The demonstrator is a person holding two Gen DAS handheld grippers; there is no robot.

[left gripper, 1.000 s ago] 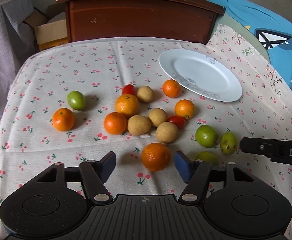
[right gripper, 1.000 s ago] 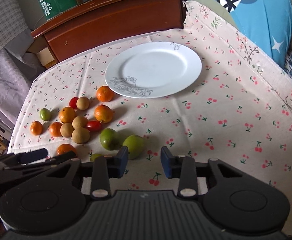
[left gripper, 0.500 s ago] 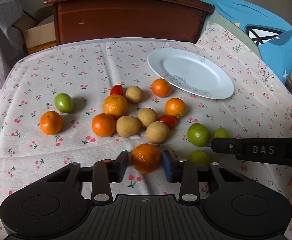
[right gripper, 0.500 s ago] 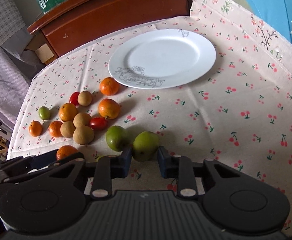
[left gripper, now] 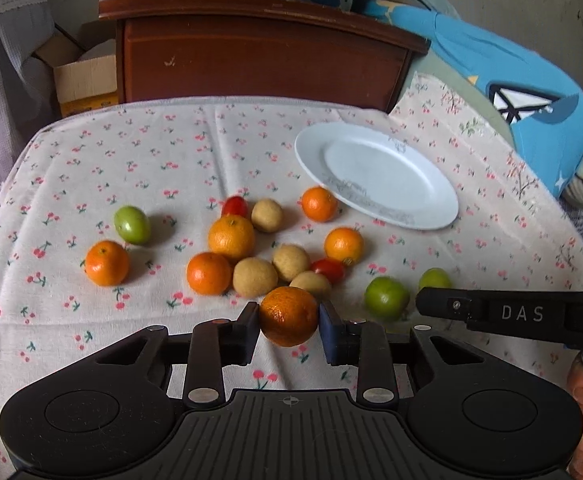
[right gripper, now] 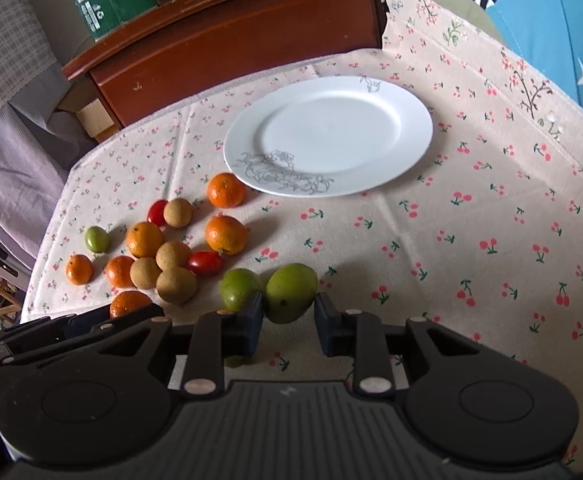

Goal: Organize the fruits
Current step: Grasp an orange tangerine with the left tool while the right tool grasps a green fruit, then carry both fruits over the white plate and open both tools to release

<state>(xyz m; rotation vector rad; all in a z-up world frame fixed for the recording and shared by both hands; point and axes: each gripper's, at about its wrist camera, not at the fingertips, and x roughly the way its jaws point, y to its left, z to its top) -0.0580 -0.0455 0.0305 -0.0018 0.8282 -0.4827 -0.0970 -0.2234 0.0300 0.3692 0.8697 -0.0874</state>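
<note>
Cherry-print tablecloth [left gripper: 91, 168], wooden cabinet [left gripper: 259, 52] at twelve. Left wrist: left gripper [left gripper: 289, 330] clamped on an orange [left gripper: 288, 315]; empty plate [left gripper: 375, 174] at two; loose fruit at eleven.

Right wrist: right gripper [right gripper: 287, 322] pinching a green fruit [right gripper: 290, 292]; second green fruit [right gripper: 238, 288] touching it at nine; plate [right gripper: 327, 136] at twelve; oranges, brown fruits, tomatoes at ten.

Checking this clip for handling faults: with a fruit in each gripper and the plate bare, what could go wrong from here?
1. The left gripper pinches the round orange on two small spots only, so it may roll out on the way.
2. The right gripper holds the green fruit near its lower end; it may slip.
3. The white plate is shallow, so released fruit could roll off.
</note>
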